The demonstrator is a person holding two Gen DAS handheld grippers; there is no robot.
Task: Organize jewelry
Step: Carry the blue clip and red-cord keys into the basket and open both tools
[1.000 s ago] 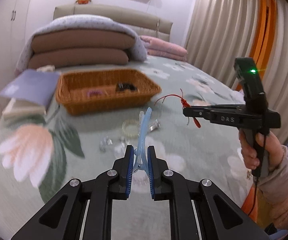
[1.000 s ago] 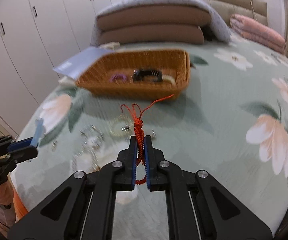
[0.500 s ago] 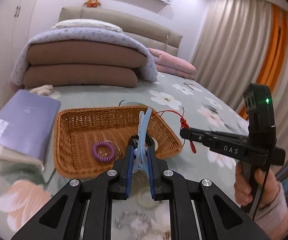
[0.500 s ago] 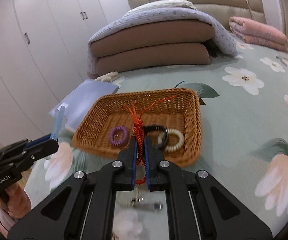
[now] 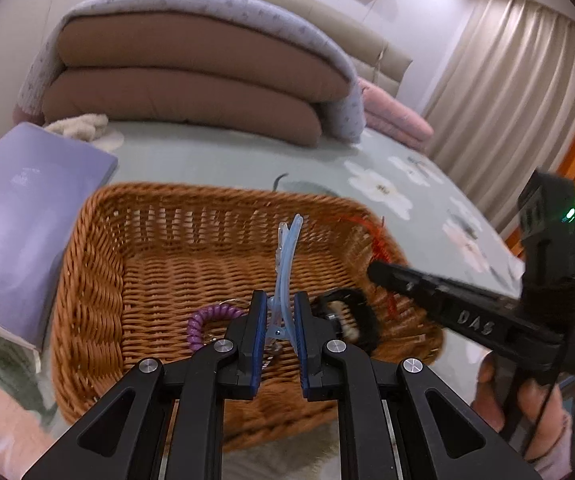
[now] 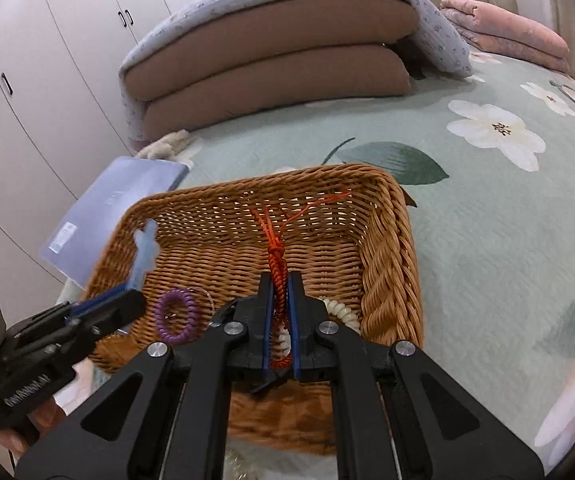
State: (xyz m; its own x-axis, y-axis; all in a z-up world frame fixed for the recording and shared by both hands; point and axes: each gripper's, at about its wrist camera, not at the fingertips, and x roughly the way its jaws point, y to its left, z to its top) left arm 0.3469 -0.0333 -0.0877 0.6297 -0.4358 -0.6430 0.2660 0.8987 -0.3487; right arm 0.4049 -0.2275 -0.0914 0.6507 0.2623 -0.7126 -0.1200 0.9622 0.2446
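A wicker basket (image 5: 87, 280) (image 6: 391, 280) sits on the flowered bedspread. My left gripper (image 5: 280, 314) is shut on a pale blue hair clip (image 5: 285, 256) and holds it over the basket; the clip also shows in the right wrist view (image 6: 145, 250). My right gripper (image 6: 280, 304) is shut on a red braided cord bracelet (image 6: 277, 260), also over the basket. Inside lie a purple coil hair tie (image 6: 177, 316) (image 5: 201, 320), a black band (image 5: 351, 312) and a white coil tie (image 6: 341, 308).
A lilac notebook (image 5: 19, 216) (image 6: 115, 204) lies left of the basket. Folded brown quilts under a grey cover (image 5: 191, 72) are stacked behind it, pink bedding (image 6: 503, 36) at the back right. Curtains (image 5: 519, 92) hang on the right, white wardrobes (image 6: 27, 72) on the left.
Both grippers have moved forward from the loose jewelry on the bedspread to over the basket, each still holding its item. The basket now fills the lower view.
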